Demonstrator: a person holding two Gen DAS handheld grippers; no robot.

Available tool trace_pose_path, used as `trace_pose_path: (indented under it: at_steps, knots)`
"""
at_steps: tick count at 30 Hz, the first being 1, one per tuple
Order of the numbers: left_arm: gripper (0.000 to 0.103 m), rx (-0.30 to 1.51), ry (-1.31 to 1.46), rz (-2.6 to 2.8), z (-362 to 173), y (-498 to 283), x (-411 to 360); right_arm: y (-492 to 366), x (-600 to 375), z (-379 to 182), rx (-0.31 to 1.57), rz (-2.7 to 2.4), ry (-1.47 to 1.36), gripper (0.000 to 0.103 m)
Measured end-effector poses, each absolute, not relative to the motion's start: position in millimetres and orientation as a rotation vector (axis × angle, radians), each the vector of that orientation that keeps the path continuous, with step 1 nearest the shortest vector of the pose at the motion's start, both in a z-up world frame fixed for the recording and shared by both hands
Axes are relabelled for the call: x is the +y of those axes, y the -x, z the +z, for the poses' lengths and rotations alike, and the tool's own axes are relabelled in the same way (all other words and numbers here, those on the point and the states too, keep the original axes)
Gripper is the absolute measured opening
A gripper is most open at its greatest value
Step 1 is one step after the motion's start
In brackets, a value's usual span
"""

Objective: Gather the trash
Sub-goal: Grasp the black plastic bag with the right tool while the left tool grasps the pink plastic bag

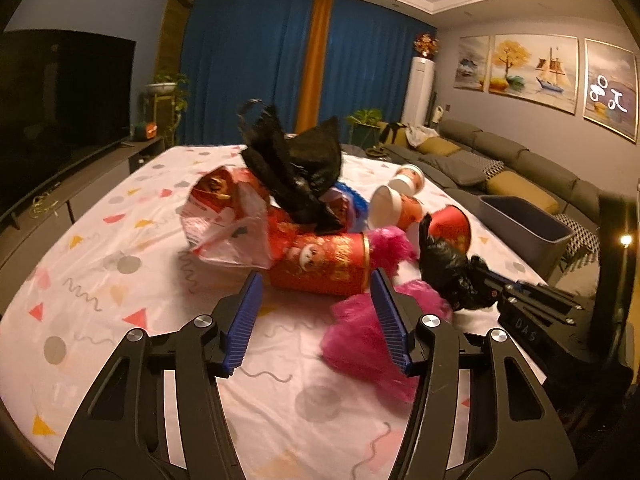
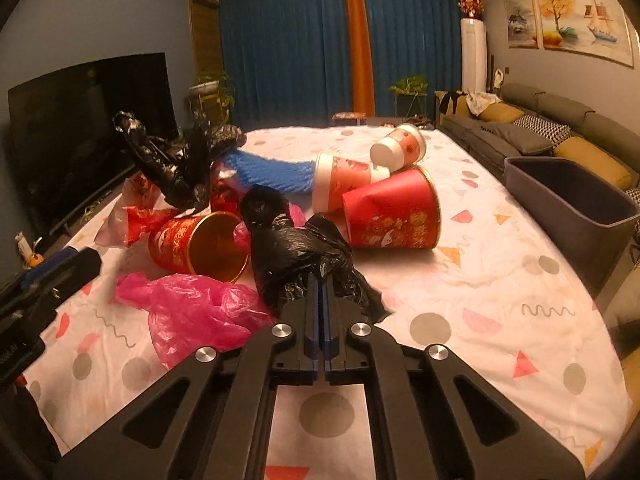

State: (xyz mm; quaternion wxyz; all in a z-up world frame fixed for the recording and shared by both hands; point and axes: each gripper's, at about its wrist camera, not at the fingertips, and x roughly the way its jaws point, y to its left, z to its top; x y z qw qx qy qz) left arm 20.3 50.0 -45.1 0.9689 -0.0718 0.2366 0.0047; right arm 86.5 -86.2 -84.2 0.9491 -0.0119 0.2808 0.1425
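Bench under a white patterned cloth fills the lower half of both views; trash pile sits centre to centre-left, grey bin at the right edge of the right wrist view, upper right of the pile

Bin also shows mid-right in the left wrist view, just off the bench edge, so whatever gets lifted probably travels rightward

Red cup lies on its side dead ahead of the left tongs, long axis left-to-right across the frame, gold rim to the right. Same cup in the right wrist view is centre-left, mouth facing the camera

Pink bag is crumpled at lower centre-right, touching the right-hand finger of the left tongs

Black bag is bunched at centre of the right wrist view, straight ahead of the right tongs

Right tongs: clamped tight on a fold of the black bag, pads together with film between. Left wrist view shows it too, right tongs at mid-right with the bag bunched at the tip

Left tongs: parted, nothing between the pads, cup just beyond the tips and broadside. My read: left is nearer the cup, a straight advance would take it across its width
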Motion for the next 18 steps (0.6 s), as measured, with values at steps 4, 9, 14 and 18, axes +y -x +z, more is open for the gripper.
trace_pose_path:
  at_steps: [4,9,14,18]
  knots:
    - [0.06,0.507,0.153,-0.041,-50,-27,38,-75,-97,-73,0.518,0.259,0.03,0.002]
    - [0.065,0.577,0.119,-0.072,-60,-45,18,-65,-114,-63,0.492,0.239,0.006,0.002]
    - [0.065,0.639,0.108,-0.102,-72,-60,6,-62,-122,-59,0.474,0.231,0.0,0.002]
    - [0.057,0.69,0.14,-0.148,-81,-68,5,-61,-128,-57,0.465,0.227,-0.009,0.002]
